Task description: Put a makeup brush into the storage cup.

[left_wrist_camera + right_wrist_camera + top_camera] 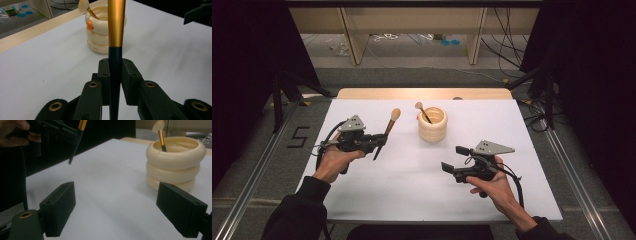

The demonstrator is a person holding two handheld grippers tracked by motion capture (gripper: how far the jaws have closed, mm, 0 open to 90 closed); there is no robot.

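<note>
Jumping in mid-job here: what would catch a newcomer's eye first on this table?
The left gripper, at the table's left, is shut on a makeup brush with a gold and black handle, its tuft raised toward the far side. Mid-table stands a cream ribbed holder with a second brush leaning inside. The right gripper hangs open and holds nothing, nearer the person on the right.

My left hand (333, 159) holds the left gripper (379, 141) raised off the table at the left, jaws pointing toward the middle and pressed tight together on a makeup brush (388, 131). My right hand (493, 186) holds the right gripper (454, 159) low at the right, its jaws spread wide apart with nothing between them.
</note>
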